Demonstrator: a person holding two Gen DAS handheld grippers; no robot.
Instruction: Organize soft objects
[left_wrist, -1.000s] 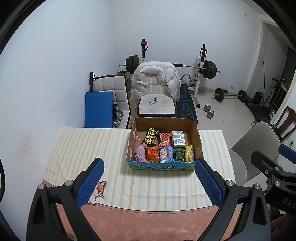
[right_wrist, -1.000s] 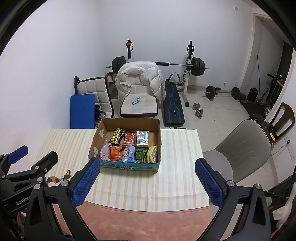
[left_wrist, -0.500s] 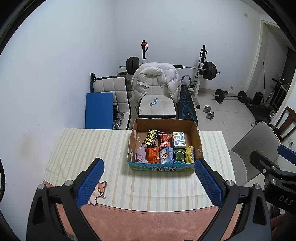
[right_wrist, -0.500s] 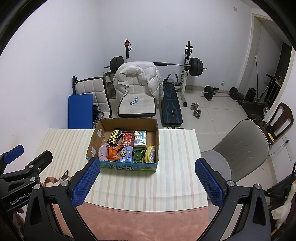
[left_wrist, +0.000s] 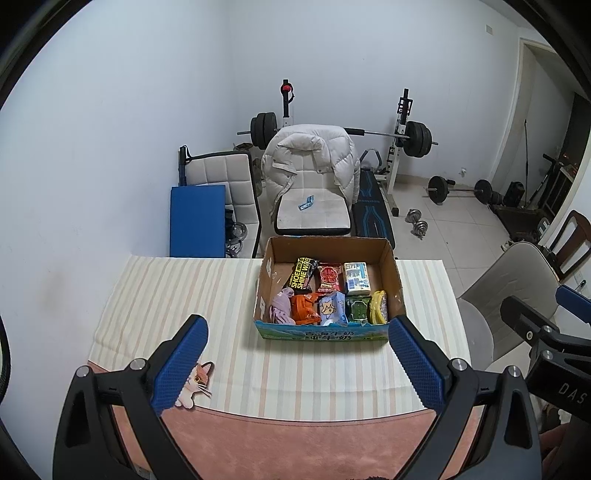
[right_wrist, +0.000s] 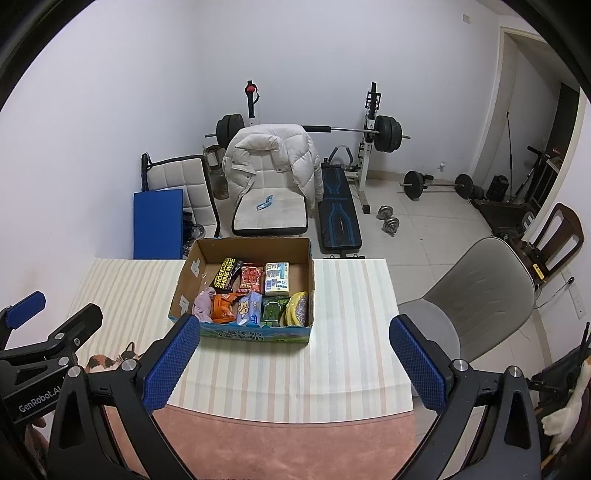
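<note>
Home gym beyond a dressed table

A striped cloth (left_wrist: 177, 295) lies ahead of and between the jaws in the left wrist view, over a pink tabletop (left_wrist: 295, 443) that shows beneath them; a cat sticker (left_wrist: 197, 382) peeks out just beside the left-hand jaw, partly hidden by it; far ahead, past the table, a white chair (left_wrist: 314, 216) carries a puffer jacket (left_wrist: 306, 155), with a blue pad (left_wrist: 197, 221) off to the left and a weight bench (left_wrist: 371, 218), loaded barbell (left_wrist: 415, 134) and dumbbells (left_wrist: 415, 218) to the right; a grey chair (left_wrist: 509, 284) stands beyond the right-hand jaw.
</note>
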